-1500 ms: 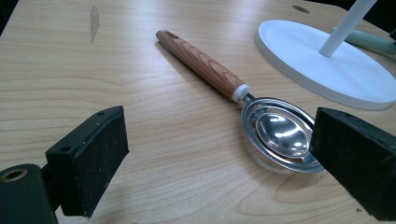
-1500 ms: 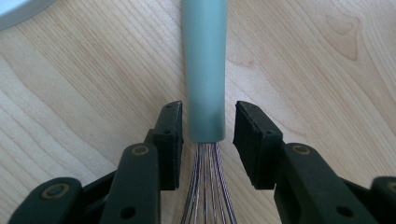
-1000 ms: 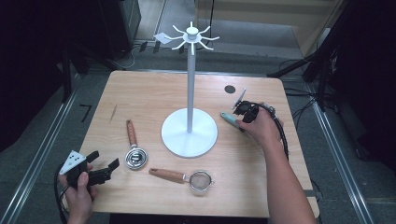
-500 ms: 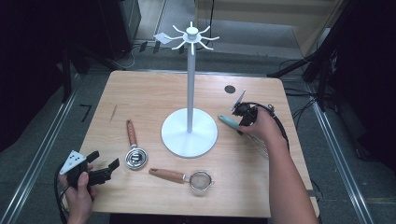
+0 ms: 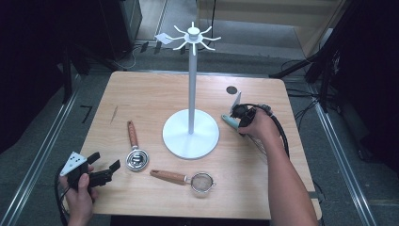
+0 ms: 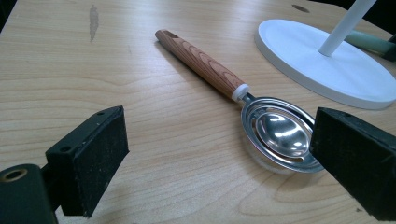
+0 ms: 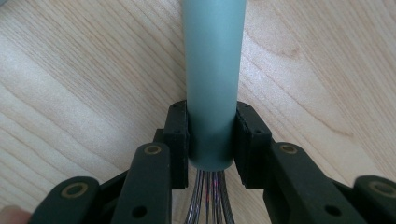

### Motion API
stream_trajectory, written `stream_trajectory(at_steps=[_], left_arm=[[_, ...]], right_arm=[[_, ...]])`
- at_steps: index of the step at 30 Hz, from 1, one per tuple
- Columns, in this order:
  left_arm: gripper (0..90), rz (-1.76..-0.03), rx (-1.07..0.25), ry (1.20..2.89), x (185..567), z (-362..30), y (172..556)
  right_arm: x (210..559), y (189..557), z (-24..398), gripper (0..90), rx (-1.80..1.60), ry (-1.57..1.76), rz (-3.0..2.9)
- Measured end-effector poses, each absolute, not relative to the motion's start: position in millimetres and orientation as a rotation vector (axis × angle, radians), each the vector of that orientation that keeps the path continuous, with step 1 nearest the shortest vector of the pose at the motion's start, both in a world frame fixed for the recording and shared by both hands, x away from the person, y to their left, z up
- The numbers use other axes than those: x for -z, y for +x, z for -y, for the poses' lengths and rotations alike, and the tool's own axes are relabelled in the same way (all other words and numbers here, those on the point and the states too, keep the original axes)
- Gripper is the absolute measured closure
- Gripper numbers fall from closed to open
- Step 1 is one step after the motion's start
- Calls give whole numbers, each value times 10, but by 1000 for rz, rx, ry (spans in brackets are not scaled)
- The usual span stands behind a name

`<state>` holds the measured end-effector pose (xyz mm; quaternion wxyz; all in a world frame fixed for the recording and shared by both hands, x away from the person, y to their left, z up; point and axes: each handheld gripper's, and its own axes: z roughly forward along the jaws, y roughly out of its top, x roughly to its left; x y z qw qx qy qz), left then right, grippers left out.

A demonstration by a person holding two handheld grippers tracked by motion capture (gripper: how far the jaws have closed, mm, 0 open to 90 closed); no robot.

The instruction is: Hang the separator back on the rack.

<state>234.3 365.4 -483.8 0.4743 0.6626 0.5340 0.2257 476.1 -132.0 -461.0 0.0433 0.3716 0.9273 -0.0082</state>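
Pinching the teal handle of a whisk point(image 7: 214, 84), the right gripper point(image 7: 211, 140) has just been closing its jaws, and both pads now press the handle's sides near the table's right edge; the whisk's wires are mostly hidden under the hand point(image 5: 258, 127) in the high view. Near the front left corner, the left gripper point(image 5: 104, 168) sits with jaws spread wide, nothing between the pads, its body partly cut off by the frame's bottom. Just beyond it lies one wood-handled egg separator point(image 6: 275, 133), and toward the front edge one small mesh strainer point(image 5: 201, 182). Mid-table stands one white hook stand point(image 5: 191, 133), its top arms reaching past the far edge. The table point(image 5: 146, 99) is pale wood with a small dark round spot at the far right; dark floor, rails and cables surround it.
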Motion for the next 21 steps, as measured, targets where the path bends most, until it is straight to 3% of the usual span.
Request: stream_trajectory(at_steps=[8, 21], left_arm=[[50, -1307, -553, 1624, 4837, -3653, 2345], [50, -1307, -555, 1625, 4837, -3650, 2344]], right_arm=[[4552, 4713, 1367, 715, -38, 1173, -2795], [4176, 4501, 1532, 715, -349, 1197, -2675]])
